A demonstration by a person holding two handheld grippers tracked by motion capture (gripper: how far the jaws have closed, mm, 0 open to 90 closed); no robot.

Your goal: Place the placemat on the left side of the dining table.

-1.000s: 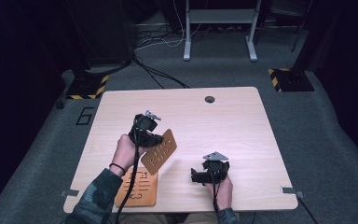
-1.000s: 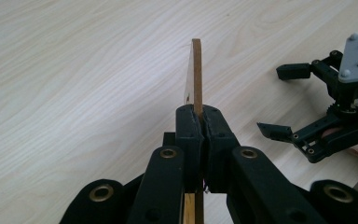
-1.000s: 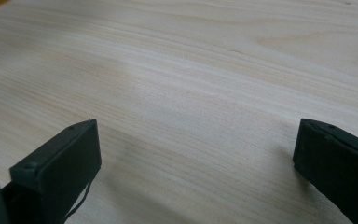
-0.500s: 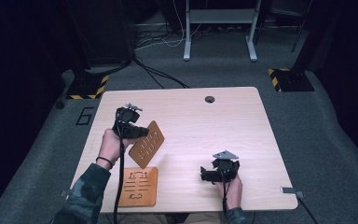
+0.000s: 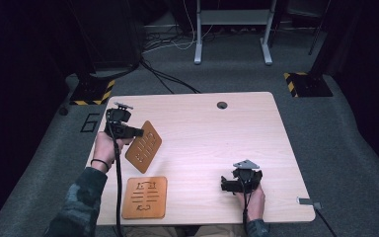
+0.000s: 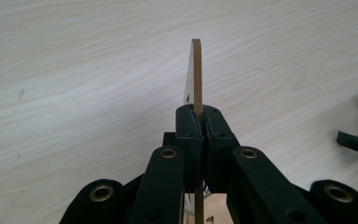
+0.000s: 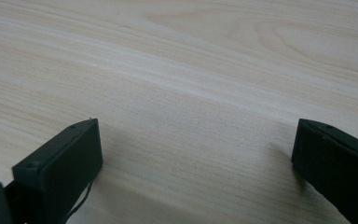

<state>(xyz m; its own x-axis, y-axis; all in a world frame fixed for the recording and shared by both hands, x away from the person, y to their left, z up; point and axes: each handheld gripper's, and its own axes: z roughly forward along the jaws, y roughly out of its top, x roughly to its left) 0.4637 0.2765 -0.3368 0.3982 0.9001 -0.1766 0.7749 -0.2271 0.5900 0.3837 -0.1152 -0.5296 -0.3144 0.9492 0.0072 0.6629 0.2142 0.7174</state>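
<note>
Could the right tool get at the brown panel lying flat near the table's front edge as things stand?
Probably yes. The right tool is open with nothing between its jaws, and bare table lies between it and the flat panel. The left tool holds the other panel clear, farther back.

A large "6" [image 5: 89, 122] is marked on the grey floor just left of my surface. The two brown plaques, one held up [image 5: 143, 146] and one lying flat [image 5: 145, 197], carry cut marks I cannot read
</note>
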